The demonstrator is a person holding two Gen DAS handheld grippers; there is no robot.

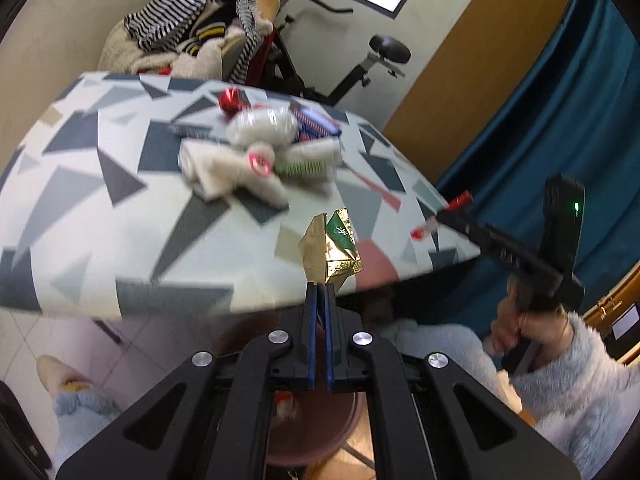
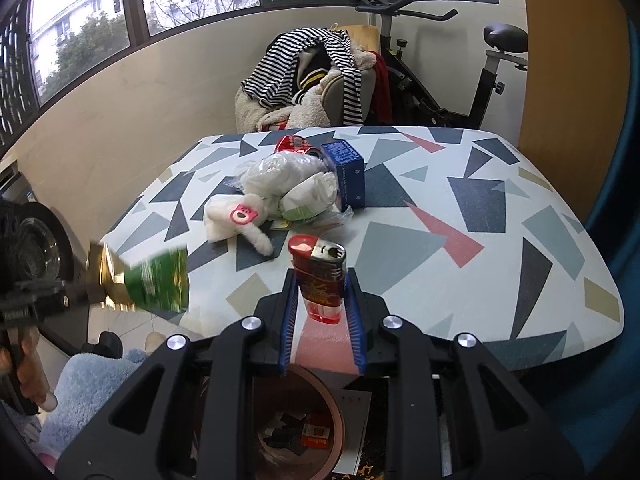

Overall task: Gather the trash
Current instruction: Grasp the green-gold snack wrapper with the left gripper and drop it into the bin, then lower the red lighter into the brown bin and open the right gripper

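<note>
Trash was in both of the person's tools at that moment. The left hand-held gripper (image 1: 320, 292) had its blue pads pressed nearly together on the lower corner of a crumpled gold-and-green foil wrapper (image 1: 332, 252), which stood up from the jaws over the near edge of the worktop (image 1: 120, 220). The right hand-held gripper (image 2: 322, 308) was clamped on a red lighter (image 2: 319, 280), pinched across its translucent body, the metal hood pointing up; it too hung at the worktop's near edge.

To my eye the wrapper would weigh almost nothing and would crease at any squeeze. A pinch on a folded corner, where the foil doubles, looked safest, since a single slick layer could slide out or tear. The lighter was the opposite: a stiff, smooth plastic block with flat sides that suit the pads, though glossy enough to slip if gripped near its rounded base.

Below the worktop's near edge sat a round pinkish bin (image 2: 304, 432) with scraps and a small red packet already inside, almost directly under the right tool.

Further back on the worktop lay the rest: a fluffy white plush toy (image 2: 236, 220) with a pink face, soft and easily compressed; a crinkly clear plastic bag (image 2: 280, 180) of white wads just behind it; a rigid blue carton (image 2: 346, 176) standing upright beside the bag; and a shiny red can (image 2: 292, 145) at the far side of the pile. The cloth was printed with grey, blue and pink triangles.
</note>
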